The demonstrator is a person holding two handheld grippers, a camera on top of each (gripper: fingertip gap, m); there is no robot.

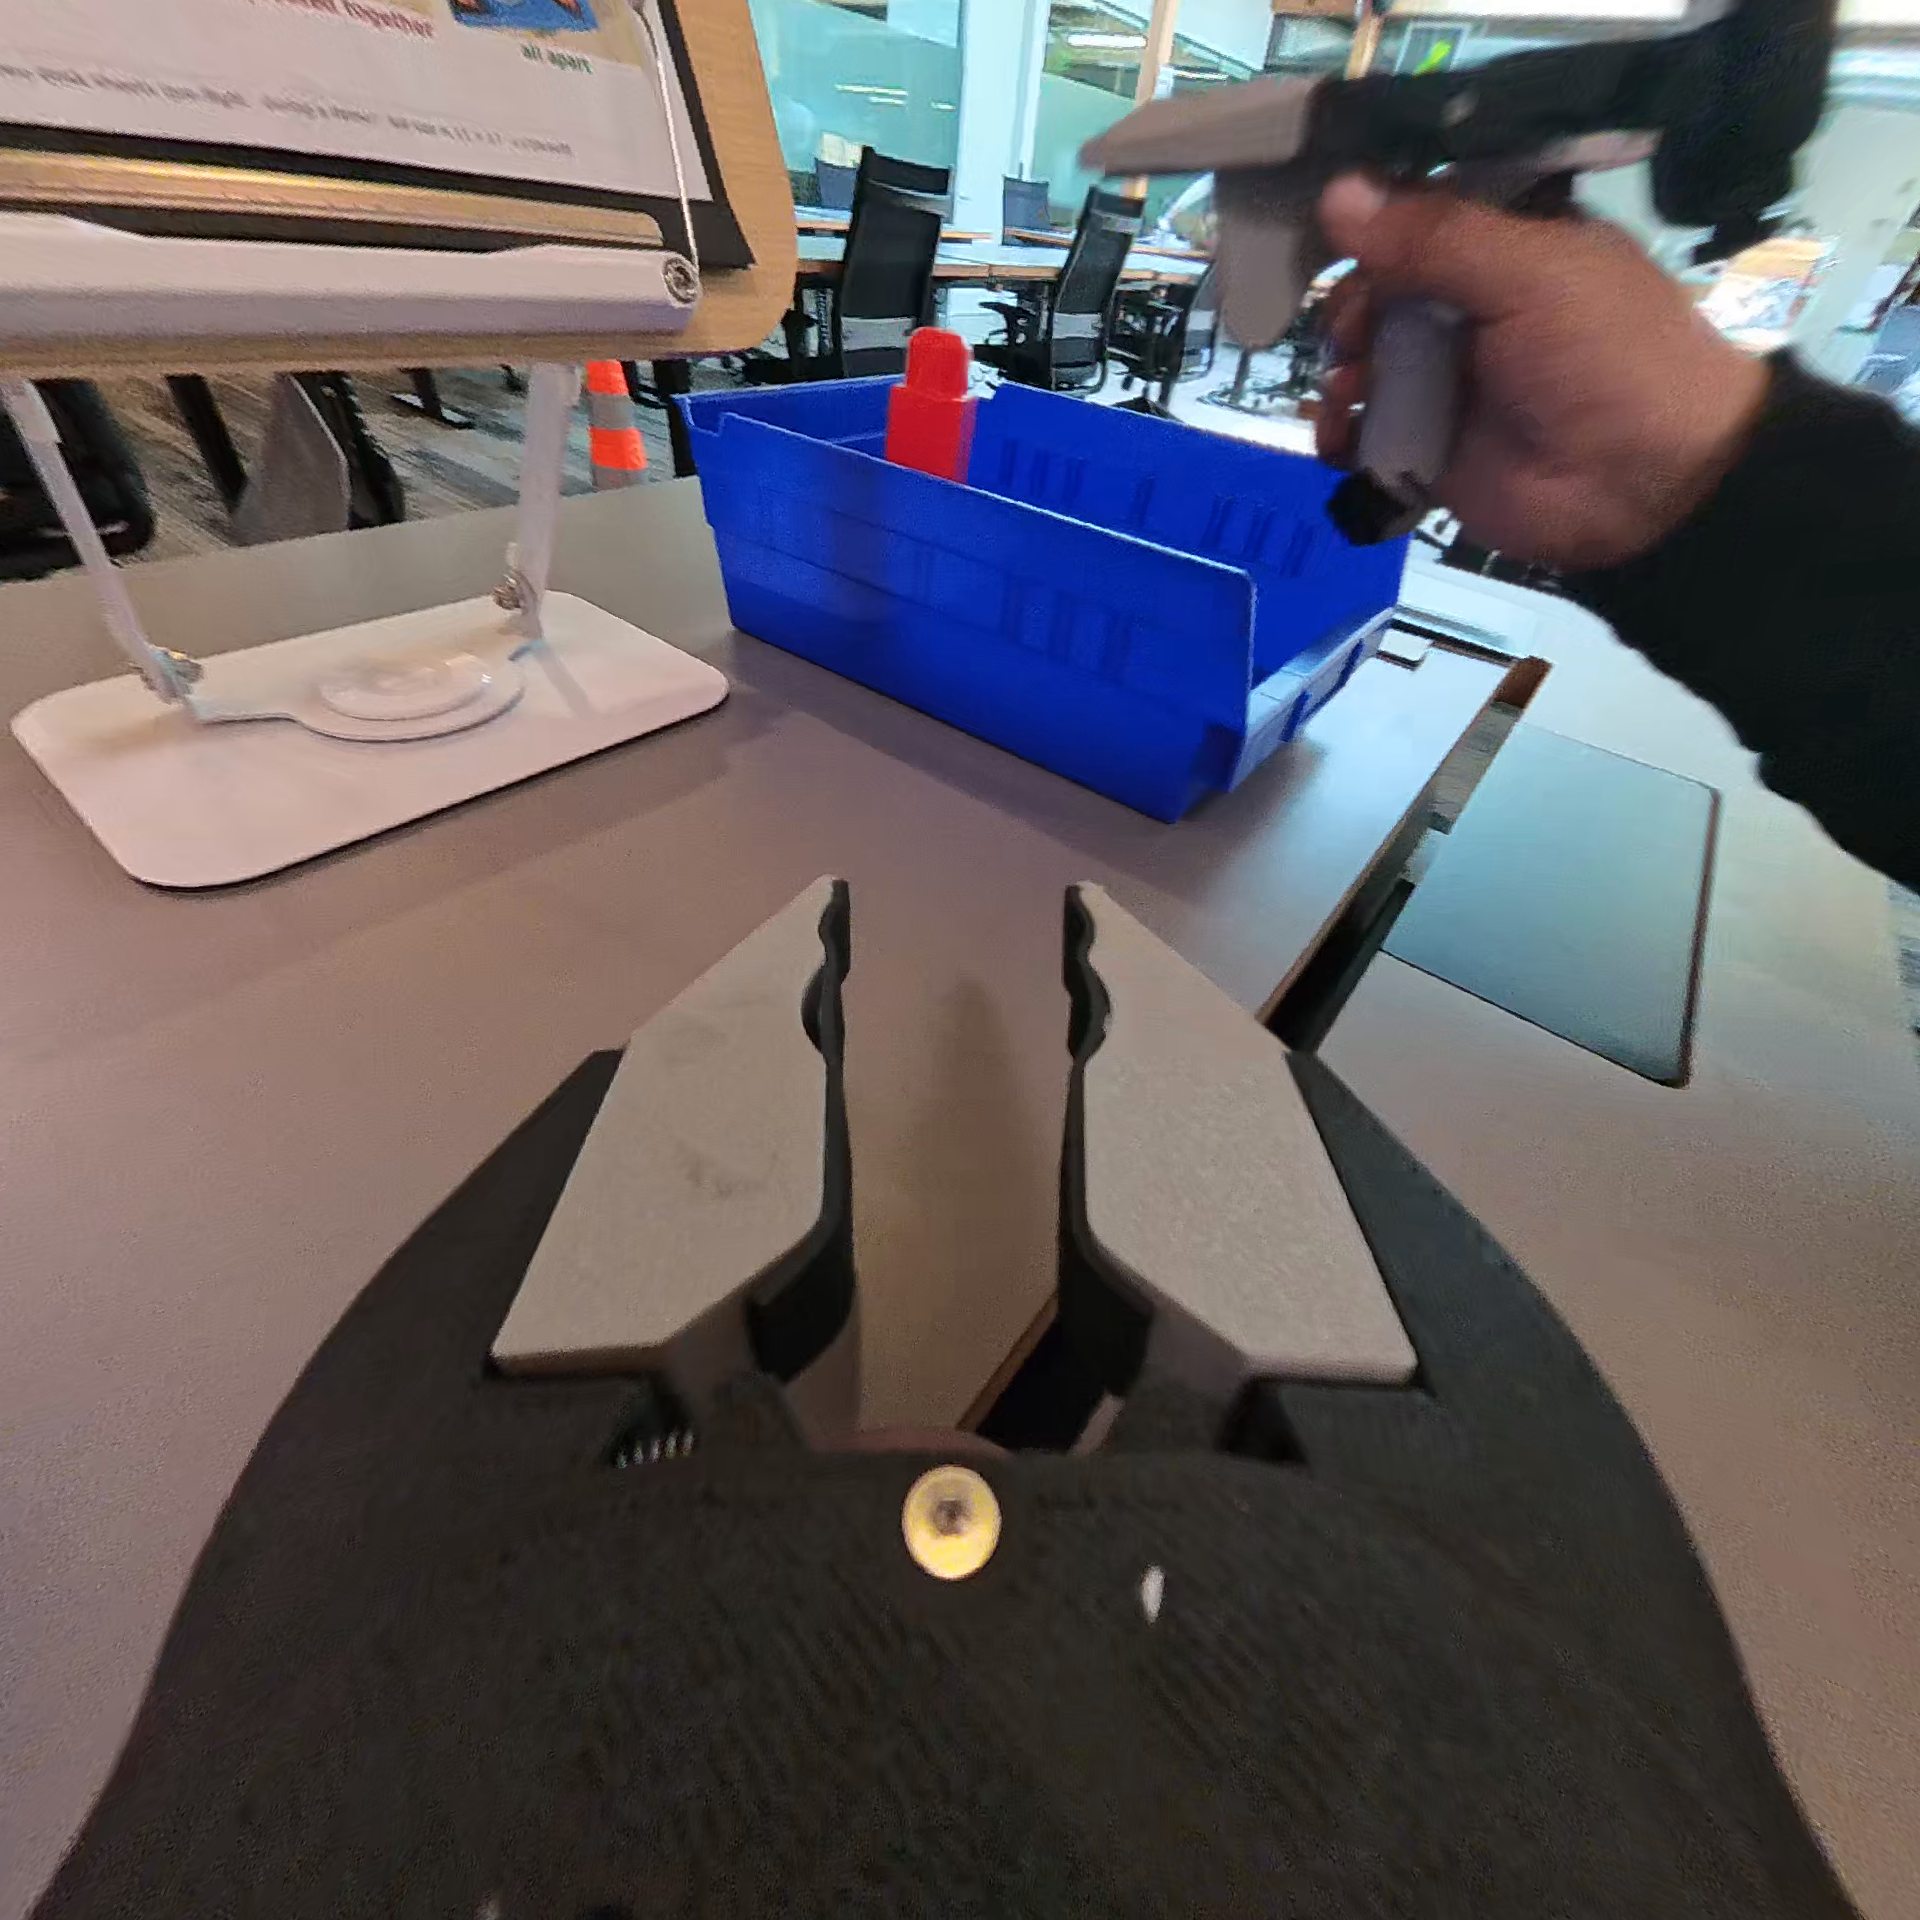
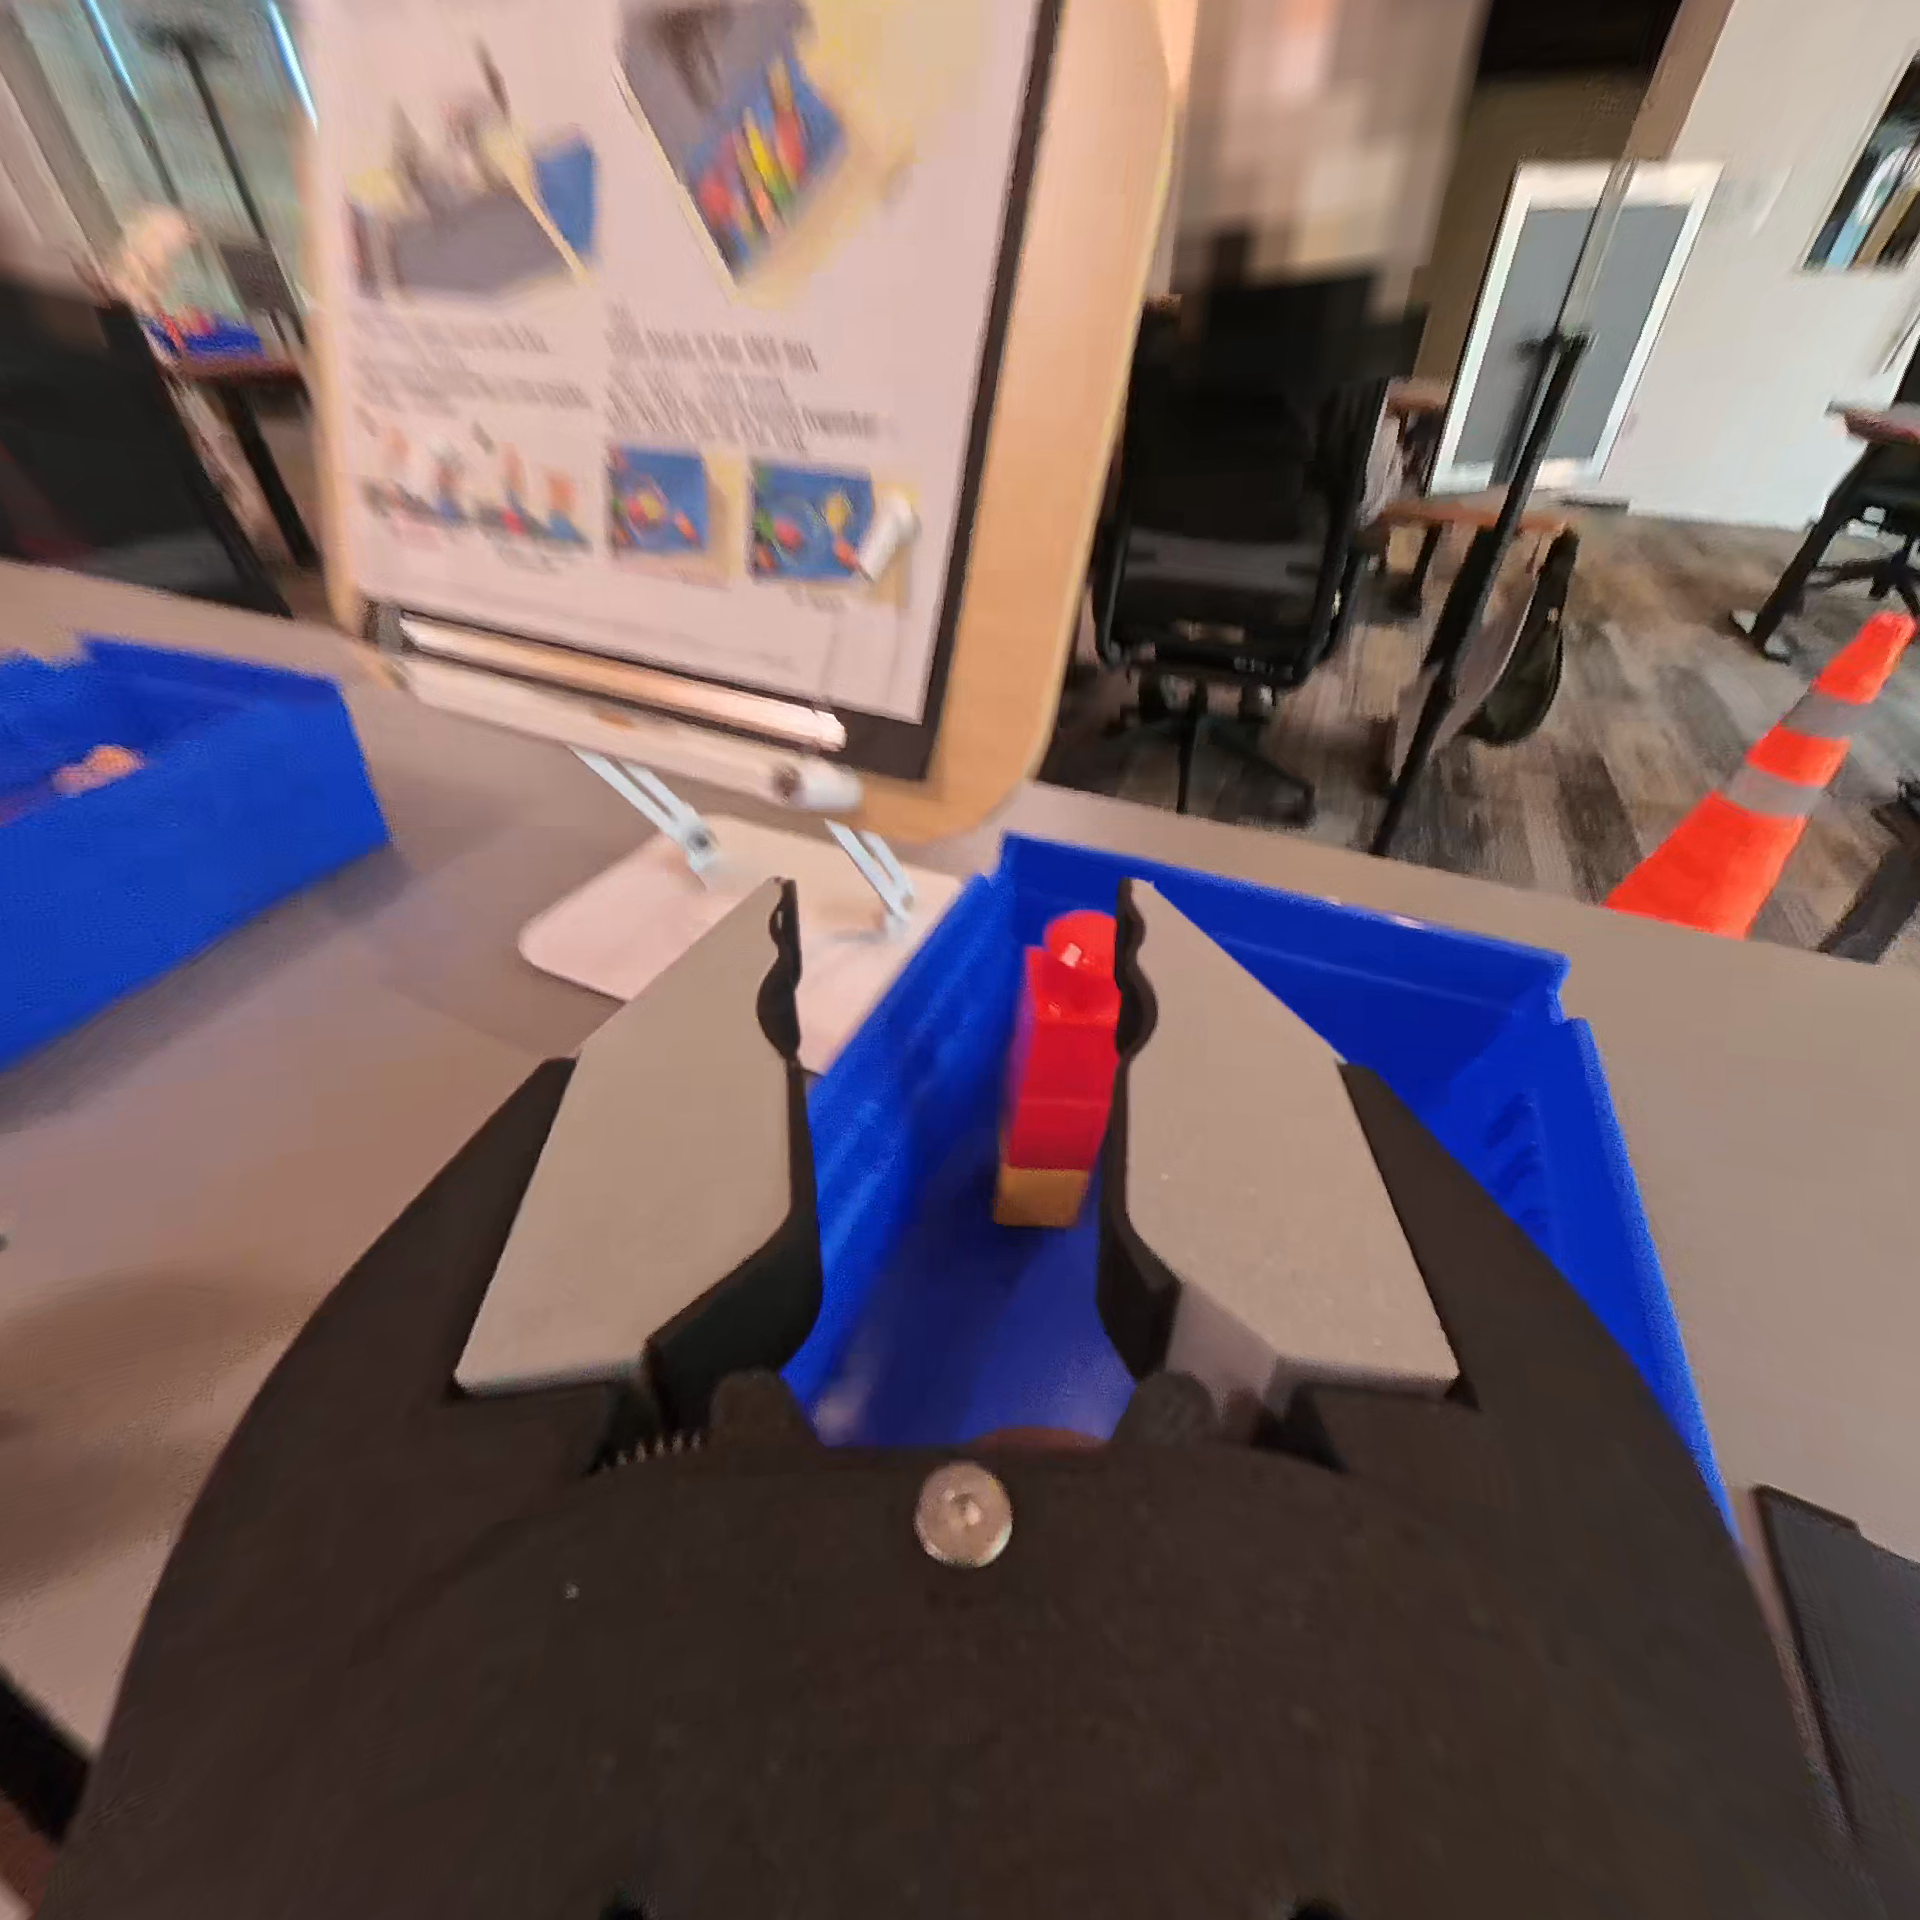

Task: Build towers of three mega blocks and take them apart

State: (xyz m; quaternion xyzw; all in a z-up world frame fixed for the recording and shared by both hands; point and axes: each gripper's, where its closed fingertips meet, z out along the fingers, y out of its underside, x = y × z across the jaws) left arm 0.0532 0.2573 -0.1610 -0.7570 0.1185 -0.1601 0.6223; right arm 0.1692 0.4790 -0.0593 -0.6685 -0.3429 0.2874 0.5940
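Observation:
A tower of mega blocks stands upright inside a blue bin: two red blocks over a yellow one. My right gripper is open and empty above the bin, with the tower showing between its fingers, close to the right one and apart from both. In the left wrist view the red tower rises above the bin's wall. A hand holds the right gripper above the bin's right side. My left gripper is open and empty over the grey table, short of the bin.
A document stand with a white base holds an instruction sheet left of the bin. A second blue bin holding some blocks sits at far left. A black pad lies past the table's right edge. An orange cone and office chairs stand beyond. There is about 25 centimetres between the tips of the two grippers.

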